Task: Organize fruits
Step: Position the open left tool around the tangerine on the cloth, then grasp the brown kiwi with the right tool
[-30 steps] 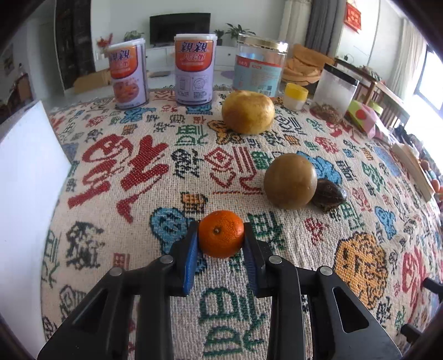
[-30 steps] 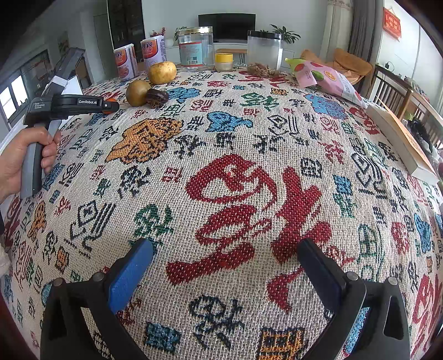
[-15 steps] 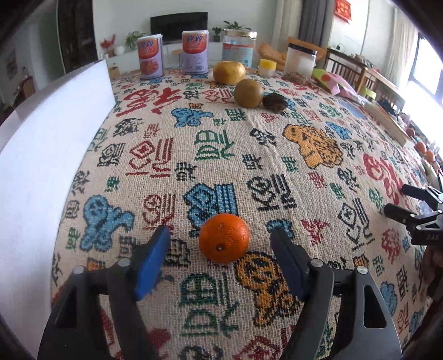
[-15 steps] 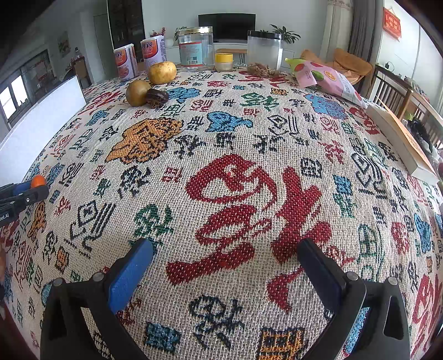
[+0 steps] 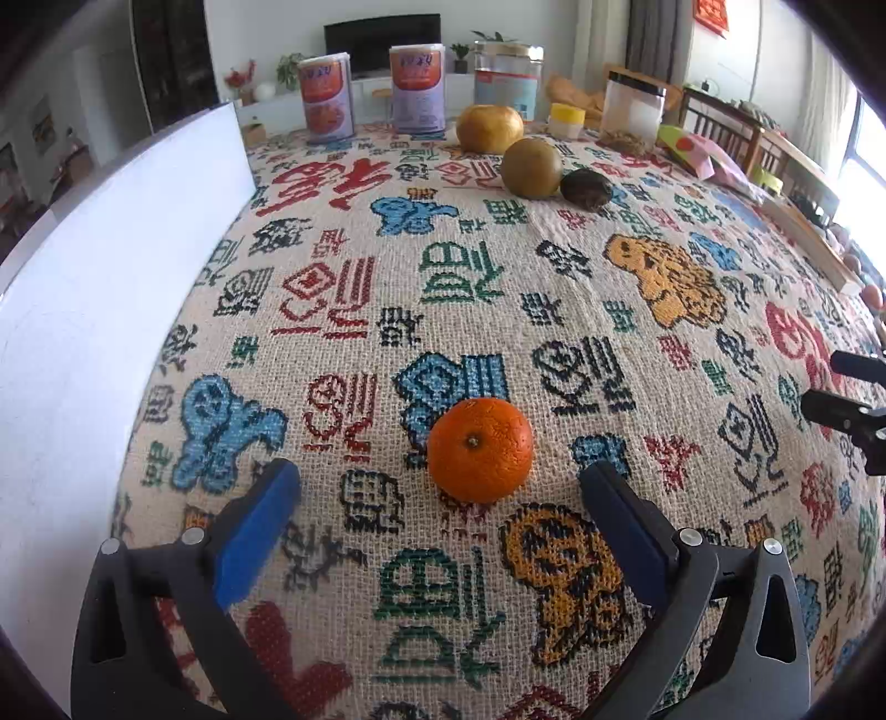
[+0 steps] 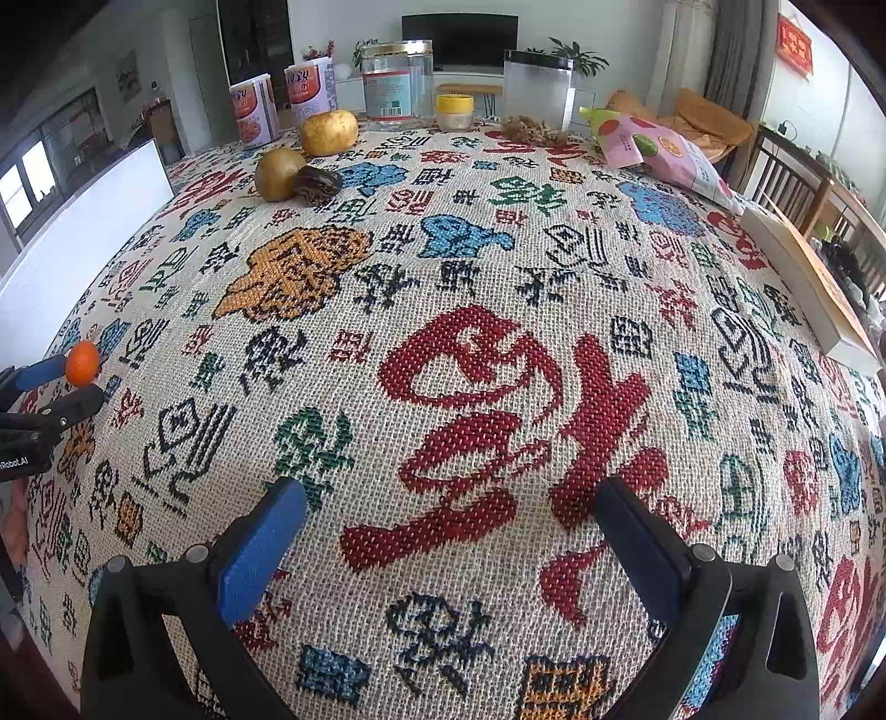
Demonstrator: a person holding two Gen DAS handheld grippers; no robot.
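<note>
Only right view shows snack bag point(image 6: 664, 152).

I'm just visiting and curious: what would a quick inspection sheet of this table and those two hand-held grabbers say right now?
Surface: patterned woven tablecloth covers the table.
Job's things: orange resting on the cloth; yellow fruit, round green-brown fruit and dark fruit grouped at the far end.
Clutter: two cans, jars, snack bag, white board.
Grippers: left gripper open, its jaws have just been opening, the orange lies free between the fingers; right gripper open, with nothing between its fingers.
Cables: nothing seen.
Surroundings: living room, television, chairs.
</note>
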